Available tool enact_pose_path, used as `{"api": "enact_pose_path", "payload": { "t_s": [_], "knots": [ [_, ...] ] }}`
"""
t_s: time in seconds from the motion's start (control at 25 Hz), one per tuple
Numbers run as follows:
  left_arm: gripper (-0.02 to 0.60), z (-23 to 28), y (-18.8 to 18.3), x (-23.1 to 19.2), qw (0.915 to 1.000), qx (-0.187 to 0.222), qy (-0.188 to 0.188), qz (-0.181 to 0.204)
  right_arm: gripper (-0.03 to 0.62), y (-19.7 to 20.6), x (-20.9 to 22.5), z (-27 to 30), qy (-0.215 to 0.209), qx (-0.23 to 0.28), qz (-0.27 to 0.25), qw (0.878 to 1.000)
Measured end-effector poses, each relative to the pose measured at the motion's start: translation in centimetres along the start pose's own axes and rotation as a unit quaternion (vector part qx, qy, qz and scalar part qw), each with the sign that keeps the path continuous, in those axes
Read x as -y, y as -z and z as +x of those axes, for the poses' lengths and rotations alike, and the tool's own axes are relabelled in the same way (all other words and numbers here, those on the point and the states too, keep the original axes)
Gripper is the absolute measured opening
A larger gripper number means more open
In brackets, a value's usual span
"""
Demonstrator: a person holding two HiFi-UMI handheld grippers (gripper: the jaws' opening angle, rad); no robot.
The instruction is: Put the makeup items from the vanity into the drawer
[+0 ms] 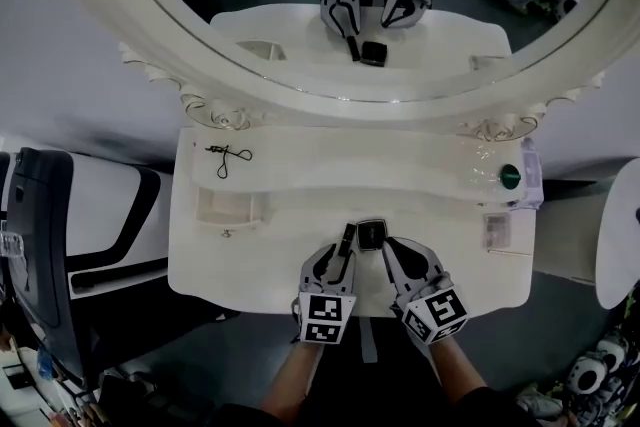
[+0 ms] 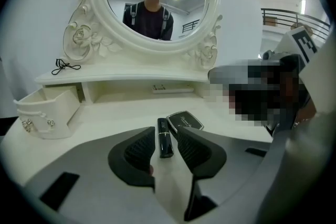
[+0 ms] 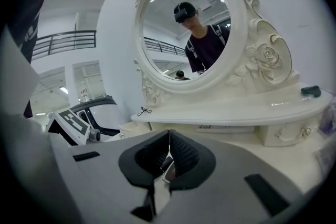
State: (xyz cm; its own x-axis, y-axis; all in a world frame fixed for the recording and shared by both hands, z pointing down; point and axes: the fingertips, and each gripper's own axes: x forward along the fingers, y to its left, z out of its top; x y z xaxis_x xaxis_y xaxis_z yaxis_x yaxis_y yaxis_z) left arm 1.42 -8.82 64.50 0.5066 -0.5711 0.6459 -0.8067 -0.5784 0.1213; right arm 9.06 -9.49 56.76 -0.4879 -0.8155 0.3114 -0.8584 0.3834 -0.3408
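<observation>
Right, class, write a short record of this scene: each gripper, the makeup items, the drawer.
left gripper: open, jaws either side of the lipstick
right gripper: shut
lipstick: black tube lying on the vanity top
compact: black, closed, beside the lipstick
drawer: open, at the vanity's left end

**A:** What is lying on the vanity (image 1: 270, 260) right now?

**B:** A slim black lipstick (image 2: 164, 137) is lying flat at the lower centre of the head view, running nearly up and down the frame. A square black compact (image 2: 185, 120) with a pale rim is lying closed and flat just to its right.

**A:** Are they touching?

**B:** I am not managing to tell; they are sitting very close.

**A:** And the drawer?

**B:** The small white drawer (image 1: 230, 220) is standing pulled open at the left of the frame, well apart from both items.
</observation>
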Motion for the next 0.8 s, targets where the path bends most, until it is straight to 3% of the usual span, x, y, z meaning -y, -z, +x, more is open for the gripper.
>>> {"api": "enact_pose_path", "payload": {
  "t_s": [0.28, 0.52, 0.8],
  "knots": [
    [0.14, 2.4, 2.4, -0.1, 0.9992, -0.036, -0.011, -0.014, 0.025, 2.1, 1.4, 0.3, 0.008, -0.016, 0.007, 1.0],
    [0.141, 3.2, 2.9, -0.4, 0.9975, -0.059, -0.038, 0.004, 0.025, 2.8, 2.1, 0.2, 0.009, -0.022, 0.011, 1.0],
    [0.11, 3.3, 3.1, -0.7, 0.9961, -0.068, -0.056, 0.006, 0.025, 2.9, 2.4, 0.0, 0.008, -0.025, 0.013, 1.0]
  ]
}}
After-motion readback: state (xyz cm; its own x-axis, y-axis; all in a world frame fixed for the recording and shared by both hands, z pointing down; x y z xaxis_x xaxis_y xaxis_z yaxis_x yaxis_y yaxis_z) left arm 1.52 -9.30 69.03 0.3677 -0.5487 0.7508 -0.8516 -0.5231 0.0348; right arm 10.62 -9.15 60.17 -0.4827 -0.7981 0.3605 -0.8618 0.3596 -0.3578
